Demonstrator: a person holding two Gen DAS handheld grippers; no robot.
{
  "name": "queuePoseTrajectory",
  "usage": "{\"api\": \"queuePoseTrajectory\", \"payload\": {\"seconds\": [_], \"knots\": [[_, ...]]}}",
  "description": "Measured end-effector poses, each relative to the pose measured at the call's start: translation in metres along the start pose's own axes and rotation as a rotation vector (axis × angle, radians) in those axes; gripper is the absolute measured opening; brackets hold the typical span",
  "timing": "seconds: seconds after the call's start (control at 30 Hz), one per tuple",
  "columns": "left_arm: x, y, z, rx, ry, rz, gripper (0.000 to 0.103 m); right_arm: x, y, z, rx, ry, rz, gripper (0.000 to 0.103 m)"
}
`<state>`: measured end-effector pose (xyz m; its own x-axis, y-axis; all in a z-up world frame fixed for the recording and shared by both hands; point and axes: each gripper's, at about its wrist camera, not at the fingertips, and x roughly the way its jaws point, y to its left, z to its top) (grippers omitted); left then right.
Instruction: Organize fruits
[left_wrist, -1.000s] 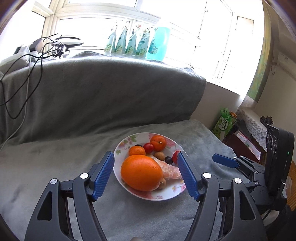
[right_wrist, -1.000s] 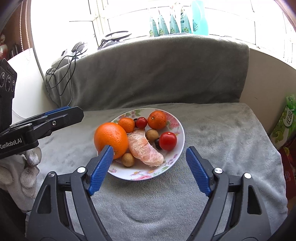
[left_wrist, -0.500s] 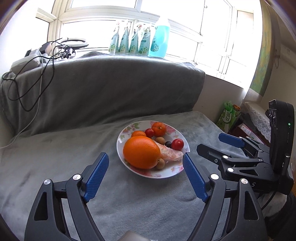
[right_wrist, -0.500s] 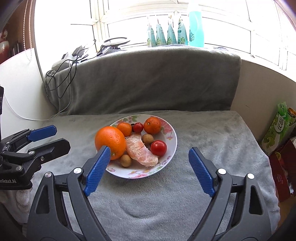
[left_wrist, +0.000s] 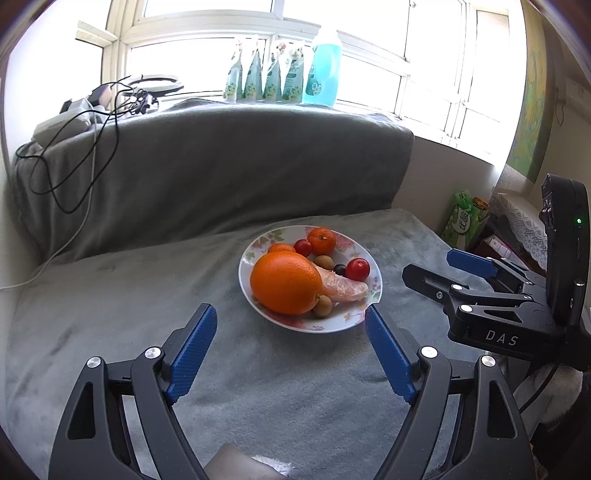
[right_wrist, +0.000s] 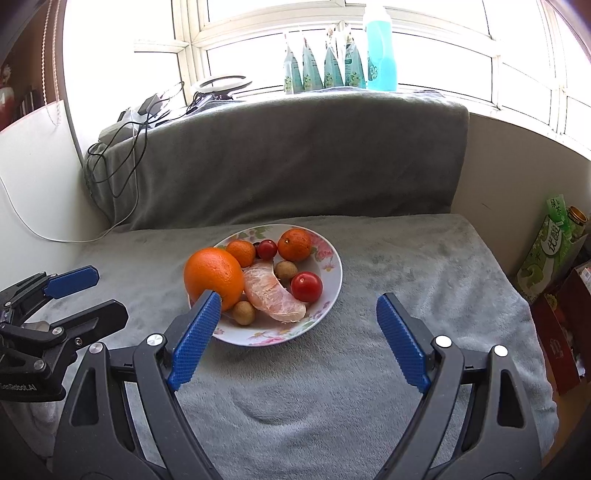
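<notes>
Left tongs (left_wrist: 290, 326) spread, jaws just widened, nothing between; right tongs (right_wrist: 297, 314) spread, empty. Both just short of plate (left_wrist: 258, 310) on grey blanket. All fruit on plate, big orange (left_wrist: 286, 282) at its left edge. Advice: hold clear, knock nothing.

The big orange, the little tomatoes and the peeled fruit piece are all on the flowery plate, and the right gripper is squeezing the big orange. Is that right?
Not quite. The right gripper is open and holds nothing; the right wrist view shows the big orange just lying on the flowery plate. The rest is right.
</notes>
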<state>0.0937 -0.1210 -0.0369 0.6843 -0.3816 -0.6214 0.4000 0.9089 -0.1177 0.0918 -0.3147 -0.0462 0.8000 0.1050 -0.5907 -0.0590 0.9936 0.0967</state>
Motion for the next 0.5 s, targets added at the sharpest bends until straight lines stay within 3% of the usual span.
{"api": "queuePoseTrajectory", "payload": {"seconds": [0.5], "knots": [[-0.0062, -0.0059, -0.0012, 0.017, -0.007, 0.002, 0.083, -0.0017, -0.0016, -0.0022, 0.006, 0.0, -0.005, 0.089]]}}
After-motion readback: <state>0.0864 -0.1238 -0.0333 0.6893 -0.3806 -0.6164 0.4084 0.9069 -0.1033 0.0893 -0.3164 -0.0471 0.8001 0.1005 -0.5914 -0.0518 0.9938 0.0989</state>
